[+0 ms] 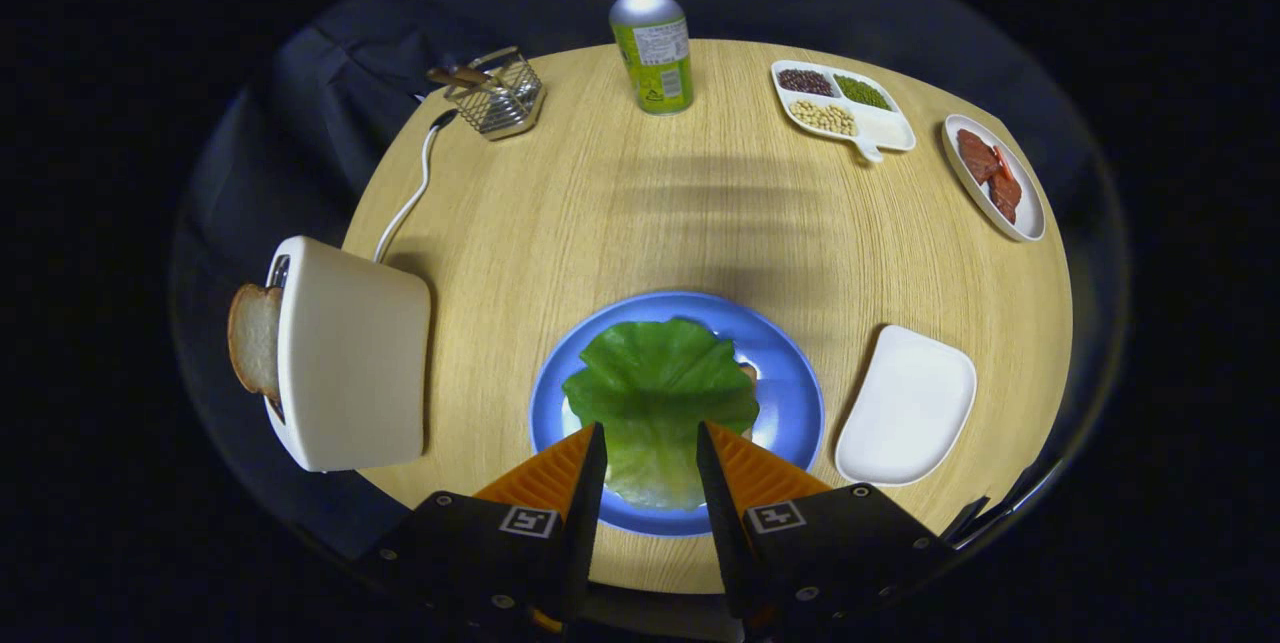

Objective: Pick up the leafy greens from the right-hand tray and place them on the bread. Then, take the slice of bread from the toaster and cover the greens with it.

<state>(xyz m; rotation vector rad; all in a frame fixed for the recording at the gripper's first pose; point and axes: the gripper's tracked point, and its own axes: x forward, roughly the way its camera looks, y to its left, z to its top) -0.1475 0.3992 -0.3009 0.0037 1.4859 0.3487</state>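
Note:
A green lettuce leaf (655, 383) lies spread on the blue plate (790, 393), covering the bread beneath it; only a sliver of that bread (748, 373) peeks out at the leaf's right edge. My gripper (650, 433) hovers over the near end of the leaf, open, with the leaf showing in the gap between the fingers and neither finger pressing on it. To the right of the plate sits a bare white tray (908, 403). Left of the plate stands a white toaster (350, 353) with a slice of bread (255, 338) sticking out of its slot.
The round wooden table carries a green bottle (653, 43) at the far side, a wire basket (497, 93) far left, a divided dish of beans (845, 108) and a dish of meat slices (993, 175) far right. The toaster's white cable (415, 193) runs toward the basket.

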